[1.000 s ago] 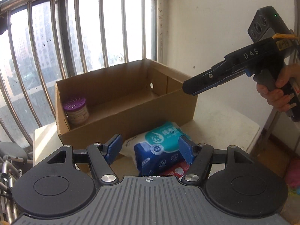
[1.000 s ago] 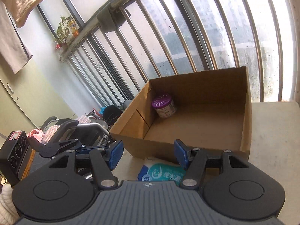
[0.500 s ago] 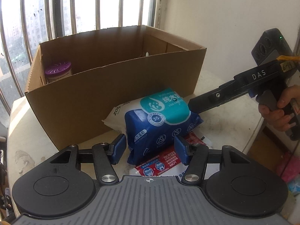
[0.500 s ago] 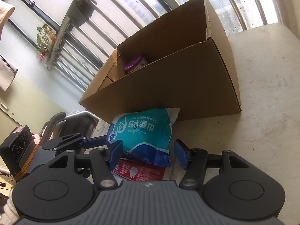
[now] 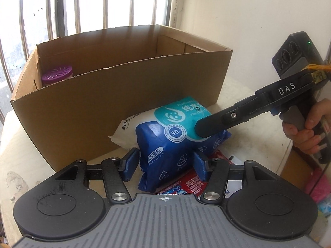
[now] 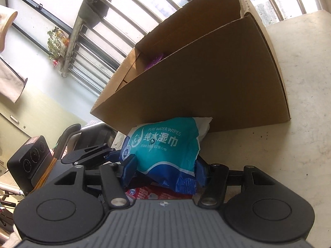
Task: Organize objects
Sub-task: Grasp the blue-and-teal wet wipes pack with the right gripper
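Left wrist view: the wipes pack (image 5: 175,136) lies on the table (image 5: 20,155) against the front wall of the cardboard box (image 5: 103,103), on top of a white bag (image 5: 128,130) and a red packet (image 5: 186,186). The left gripper (image 5: 165,165) straddles one end of the pack. Its jaws have just been closing, but a gap shows at one pad, so it is not yet gripped.

The right gripper (image 6: 165,171) straddles the other end, jaws closing a little further. Both pads sit against the wrapper, but I cannot tell whether they squeeze.

The risks, as I judge them:
- The pack is soft, so a pinch at the crimped ends may slip or buckle.
- Uneven lifting could twist it.
- The packets beneath may drag along.
- The pack could catch the box wall on the way in, near the purple-lidded jar (image 5: 56,76).

Readable writing: "PURE WATER WIPES", "纯水湿巾", "30" and "MILD FORMULA" on the pack. "DAS" is on the right gripper and "ZON", cut off, on the white bag.
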The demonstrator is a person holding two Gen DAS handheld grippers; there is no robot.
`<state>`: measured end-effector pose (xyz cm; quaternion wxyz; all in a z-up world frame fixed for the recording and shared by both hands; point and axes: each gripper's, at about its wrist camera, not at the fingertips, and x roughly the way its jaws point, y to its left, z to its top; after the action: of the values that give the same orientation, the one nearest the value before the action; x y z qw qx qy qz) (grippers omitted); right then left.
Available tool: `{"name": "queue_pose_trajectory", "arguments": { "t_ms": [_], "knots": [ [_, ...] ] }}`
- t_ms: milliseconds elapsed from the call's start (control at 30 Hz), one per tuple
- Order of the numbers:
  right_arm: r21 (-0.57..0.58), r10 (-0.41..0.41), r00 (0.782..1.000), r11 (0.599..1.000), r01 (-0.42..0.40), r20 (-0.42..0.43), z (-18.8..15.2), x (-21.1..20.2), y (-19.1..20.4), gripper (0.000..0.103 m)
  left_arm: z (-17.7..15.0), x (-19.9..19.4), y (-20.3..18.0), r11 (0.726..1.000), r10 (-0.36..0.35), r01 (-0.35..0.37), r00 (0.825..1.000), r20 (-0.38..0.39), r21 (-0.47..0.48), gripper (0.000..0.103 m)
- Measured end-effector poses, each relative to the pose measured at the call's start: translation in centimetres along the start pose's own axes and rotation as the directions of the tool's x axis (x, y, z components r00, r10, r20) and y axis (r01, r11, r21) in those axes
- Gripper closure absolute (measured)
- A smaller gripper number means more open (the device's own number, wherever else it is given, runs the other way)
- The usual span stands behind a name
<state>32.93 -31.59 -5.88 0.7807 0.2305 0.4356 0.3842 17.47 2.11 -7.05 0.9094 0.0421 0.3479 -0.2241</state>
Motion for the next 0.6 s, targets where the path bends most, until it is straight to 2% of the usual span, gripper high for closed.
{"name": "queue_pose_trajectory", "arguments": {
  "t_ms": [233, 400, 600],
  "knots": [
    [-0.038, -0.020, 1.000, 0.999, 0.020, 0.007, -0.5, -0.3, 0.7, 0.043, -0.5, -0.3, -0.4, 1.000, 0.002, -0.002, 1.000, 0.019, -0.003, 0.048],
    [-0.080, -0.048, 0.999, 0.996, 0.050, 0.023, -0.8, -0.8, 2.0, 0.043, -0.2, -0.7, -1.5, 0.999, 0.022, -0.022, 1.000, 0.016, 0.029, 0.048],
    [-0.074, -0.029, 0.999, 0.997, 0.032, 0.045, -1.3, -2.5, 2.5, 0.043, 0.3, -2.3, -2.9, 0.999, 0.015, -0.017, 0.999, 0.041, 0.046, 0.048]
  ]
}}
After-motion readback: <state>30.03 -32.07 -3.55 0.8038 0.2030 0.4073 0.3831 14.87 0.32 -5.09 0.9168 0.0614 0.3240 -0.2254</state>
